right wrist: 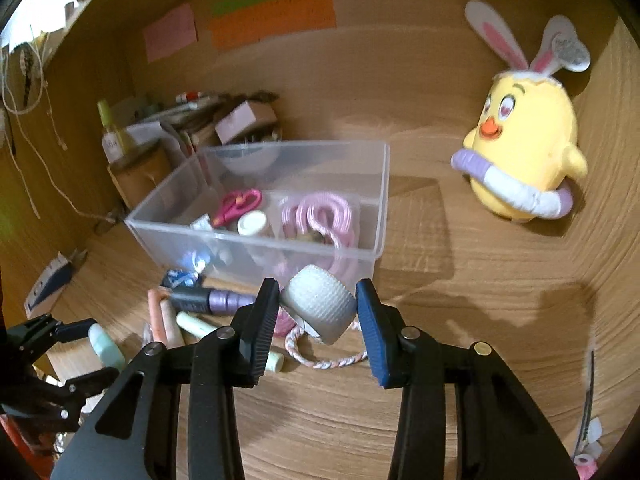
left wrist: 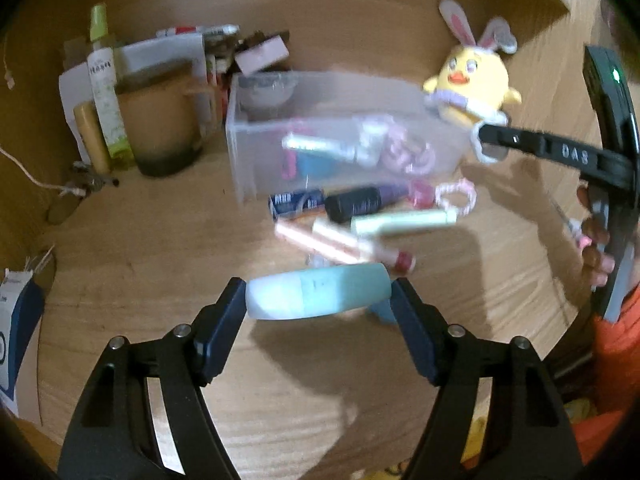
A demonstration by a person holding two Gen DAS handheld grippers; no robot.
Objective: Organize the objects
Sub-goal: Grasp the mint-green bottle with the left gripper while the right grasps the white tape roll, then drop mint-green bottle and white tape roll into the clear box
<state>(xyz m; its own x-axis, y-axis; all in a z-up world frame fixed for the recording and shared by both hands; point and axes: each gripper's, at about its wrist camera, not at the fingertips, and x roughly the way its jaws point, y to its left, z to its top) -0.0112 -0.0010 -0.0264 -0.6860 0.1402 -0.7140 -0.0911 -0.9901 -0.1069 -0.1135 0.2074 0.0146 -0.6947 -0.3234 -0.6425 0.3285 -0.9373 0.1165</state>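
My left gripper [left wrist: 318, 298] is shut on a mint-green bottle [left wrist: 320, 296] held sideways above the desk; it also shows in the right wrist view [right wrist: 106, 346]. My right gripper [right wrist: 318, 308] is shut on a white textured roll [right wrist: 320, 306], just in front of a clear plastic bin [right wrist: 360, 258]. The bin [left wrist: 240, 148] holds pink scissors [right wrist: 236, 206], a coiled pink cord [right wrist: 316, 216] and a white-capped tube [right wrist: 252, 224]. Loose tubes lie in front of it: a black-purple one [left wrist: 360, 202], a pale green one [left wrist: 400, 222], pink ones [left wrist: 340, 244].
A yellow chick plush with bunny ears [right wrist: 524, 156] stands at the right. A braided ring [right wrist: 324, 358] lies under my right gripper. Bottles [left wrist: 104, 92], a dark jar [left wrist: 164, 128] and stacked boxes [right wrist: 244, 120] crowd the back left corner. Wooden walls enclose the desk.
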